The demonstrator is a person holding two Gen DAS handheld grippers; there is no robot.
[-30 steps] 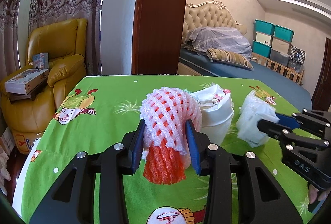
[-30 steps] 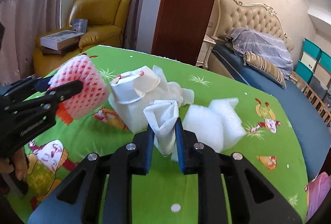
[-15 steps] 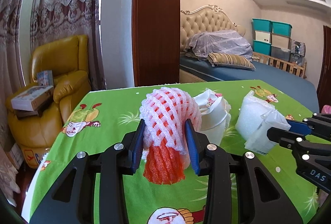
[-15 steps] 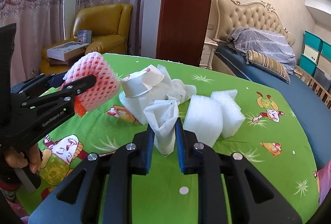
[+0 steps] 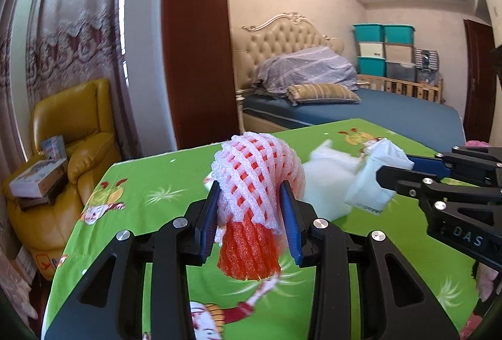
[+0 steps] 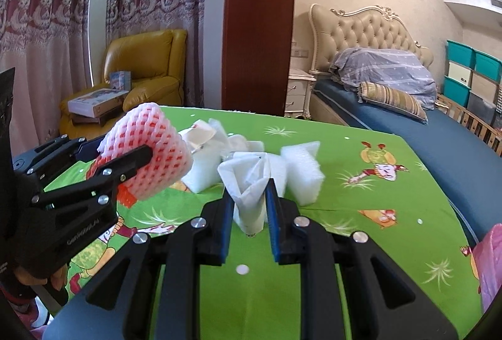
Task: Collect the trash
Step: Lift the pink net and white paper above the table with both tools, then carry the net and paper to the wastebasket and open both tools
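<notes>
The pink-and-orange foam fruit net [image 5: 251, 183] is light and springy; the left tool [image 5: 251, 208] pinches its middle, lifted off the surface. The right tool [image 6: 249, 205] clamps a limp white crumpled paper wrapper [image 6: 248, 183]. White foam blocks [image 6: 302, 173] remain at twelve o'clock on the green cartoon-print surface [image 6: 360, 208]; a bed [image 6: 423, 132] lies at two o'clock.

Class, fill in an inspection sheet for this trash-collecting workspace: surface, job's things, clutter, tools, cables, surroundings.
Surface: green cartoon tablecloth.
Job's things: pink foam net and crumpled white paper, both lifted; white foam pieces and crushed paper cup on the cloth.
Clutter: pink item at the table's right edge.
Tools: left tool shut on the net; right tool shut on the paper.
Cables: nothing seen.
Surroundings: yellow armchair with boxes, bed, teal storage bins.
</notes>
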